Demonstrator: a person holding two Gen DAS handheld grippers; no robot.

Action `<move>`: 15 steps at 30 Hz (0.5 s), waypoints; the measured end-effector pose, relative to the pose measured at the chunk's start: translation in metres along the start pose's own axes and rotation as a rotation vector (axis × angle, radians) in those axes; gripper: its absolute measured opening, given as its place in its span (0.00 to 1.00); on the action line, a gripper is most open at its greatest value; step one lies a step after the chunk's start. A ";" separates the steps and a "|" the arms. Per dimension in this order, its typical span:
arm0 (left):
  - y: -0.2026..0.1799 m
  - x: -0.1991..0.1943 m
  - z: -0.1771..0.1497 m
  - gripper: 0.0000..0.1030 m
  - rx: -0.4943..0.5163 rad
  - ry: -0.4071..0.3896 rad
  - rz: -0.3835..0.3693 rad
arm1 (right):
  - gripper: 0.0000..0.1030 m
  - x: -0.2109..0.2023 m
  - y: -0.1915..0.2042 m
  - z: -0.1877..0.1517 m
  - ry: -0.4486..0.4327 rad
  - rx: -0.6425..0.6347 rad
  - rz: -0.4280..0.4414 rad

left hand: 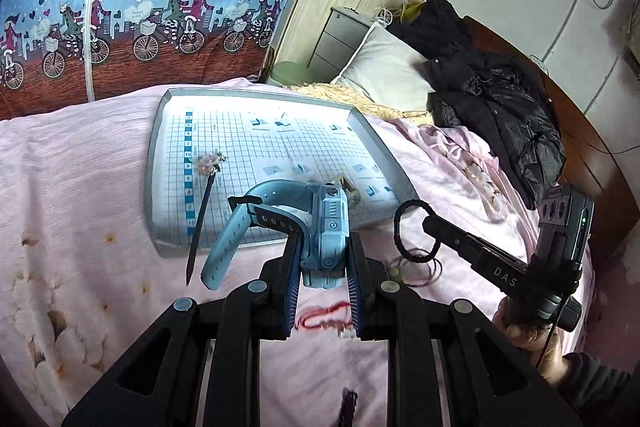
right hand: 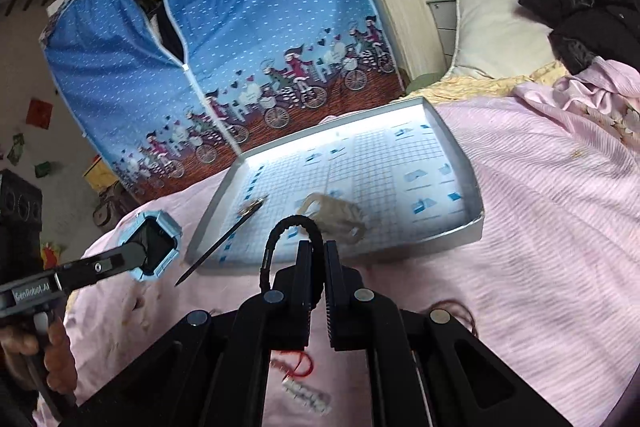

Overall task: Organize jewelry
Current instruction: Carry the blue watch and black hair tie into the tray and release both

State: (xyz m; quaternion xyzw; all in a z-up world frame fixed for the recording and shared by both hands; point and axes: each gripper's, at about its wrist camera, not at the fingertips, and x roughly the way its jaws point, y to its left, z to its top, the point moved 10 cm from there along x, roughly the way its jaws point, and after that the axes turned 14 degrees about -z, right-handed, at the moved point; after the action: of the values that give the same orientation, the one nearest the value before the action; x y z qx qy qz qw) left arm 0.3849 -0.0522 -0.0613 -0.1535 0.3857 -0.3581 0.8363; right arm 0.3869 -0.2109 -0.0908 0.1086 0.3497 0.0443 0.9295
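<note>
Evidently both loaded for tray: L gripper clamped on watch, R gripper pinched on hair tie.

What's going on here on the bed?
A person is sorting jewelry into a tray on the bed. The left gripper is shut on a blue watch, the right gripper on a black hair tie. A hairpin and a clip lie in the tray; a red bracelet lies on the bedspread.
</note>
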 end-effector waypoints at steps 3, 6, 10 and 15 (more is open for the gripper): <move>0.021 0.030 0.013 0.17 -0.005 0.015 0.005 | 0.06 0.033 -0.021 0.016 0.018 0.066 -0.059; 0.041 0.052 0.016 0.17 -0.019 0.037 0.008 | 0.06 0.062 -0.035 0.021 0.049 0.083 -0.106; 0.068 0.078 0.009 0.17 -0.057 0.079 0.042 | 0.06 0.083 -0.043 0.014 0.091 0.050 -0.149; 0.079 0.087 -0.006 0.23 -0.145 0.135 0.016 | 0.07 0.090 -0.051 0.001 0.140 0.025 -0.184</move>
State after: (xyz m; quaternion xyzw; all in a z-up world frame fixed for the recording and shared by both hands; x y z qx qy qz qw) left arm 0.4573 -0.0588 -0.1538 -0.1861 0.4674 -0.3322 0.7978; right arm 0.4556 -0.2464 -0.1600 0.0840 0.4227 -0.0382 0.9016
